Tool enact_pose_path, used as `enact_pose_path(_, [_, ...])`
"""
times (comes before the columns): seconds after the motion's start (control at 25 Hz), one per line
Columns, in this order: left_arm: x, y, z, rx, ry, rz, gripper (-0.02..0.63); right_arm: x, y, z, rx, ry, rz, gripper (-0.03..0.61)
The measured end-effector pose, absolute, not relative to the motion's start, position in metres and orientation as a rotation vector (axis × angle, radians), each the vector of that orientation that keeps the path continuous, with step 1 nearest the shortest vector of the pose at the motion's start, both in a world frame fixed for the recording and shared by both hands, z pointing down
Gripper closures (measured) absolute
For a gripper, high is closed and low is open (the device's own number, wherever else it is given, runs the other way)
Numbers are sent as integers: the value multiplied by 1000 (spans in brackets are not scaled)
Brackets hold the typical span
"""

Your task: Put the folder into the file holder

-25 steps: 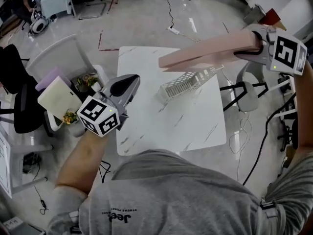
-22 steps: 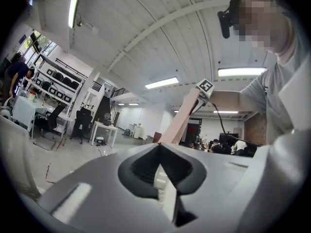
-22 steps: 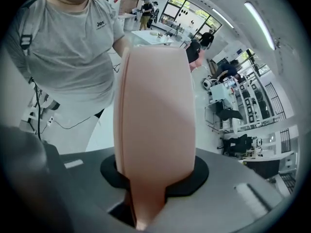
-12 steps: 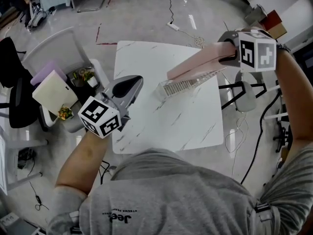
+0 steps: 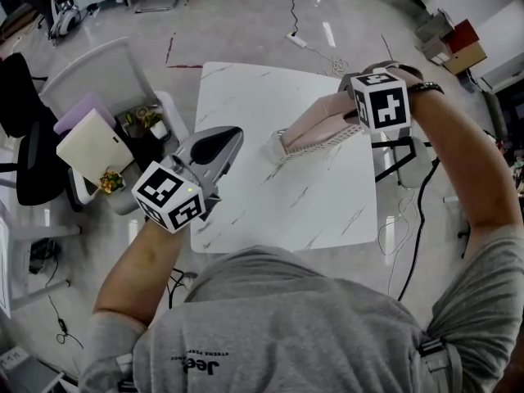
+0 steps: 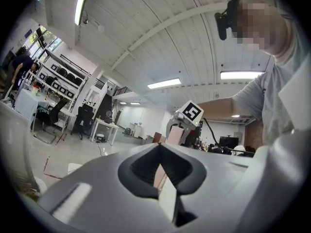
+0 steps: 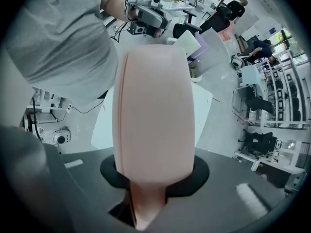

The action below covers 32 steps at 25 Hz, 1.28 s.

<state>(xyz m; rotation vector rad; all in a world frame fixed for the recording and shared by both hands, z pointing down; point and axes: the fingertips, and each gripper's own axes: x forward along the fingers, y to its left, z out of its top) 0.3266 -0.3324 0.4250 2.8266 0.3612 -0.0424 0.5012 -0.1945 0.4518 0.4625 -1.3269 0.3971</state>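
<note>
A long pink folder [image 5: 314, 122] is clamped at one end in my right gripper [image 5: 355, 110], which is shut on it. The folder slopes down and to the left, and its lower edge lies along the white mesh file holder [image 5: 313, 144] on the white marble table [image 5: 327, 211]. In the right gripper view the folder [image 7: 155, 115] fills the middle and hides the holder. My left gripper [image 5: 228, 140] hovers over the table's left edge with its jaws together and nothing in them. It is well apart from the holder.
A white chair [image 5: 98, 76] left of the table carries a cream folder [image 5: 90, 147] and a purple one. A black office chair [image 5: 23, 154] stands further left. A grey stool [image 5: 412, 160] and floor cables are at the table's right side.
My right gripper has brought the folder down and in from high at the right, and it now lies along the file holder. The left gripper has hardly moved.
</note>
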Motion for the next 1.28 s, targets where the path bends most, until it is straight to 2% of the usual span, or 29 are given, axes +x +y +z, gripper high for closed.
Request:
enact_pose_path(0.76, [310, -339, 431, 2851, 286, 16, 555, 523, -188, 546, 567, -1419, 475, 424])
enact_pose_path(0.92, [305, -339, 429, 2853, 272, 19, 555, 523, -191, 545, 589, -1429, 465, 400])
enact_pose_path(1.28, [279, -353, 421, 2873, 208, 1, 555, 523, -207, 506, 705, -1444, 417, 295])
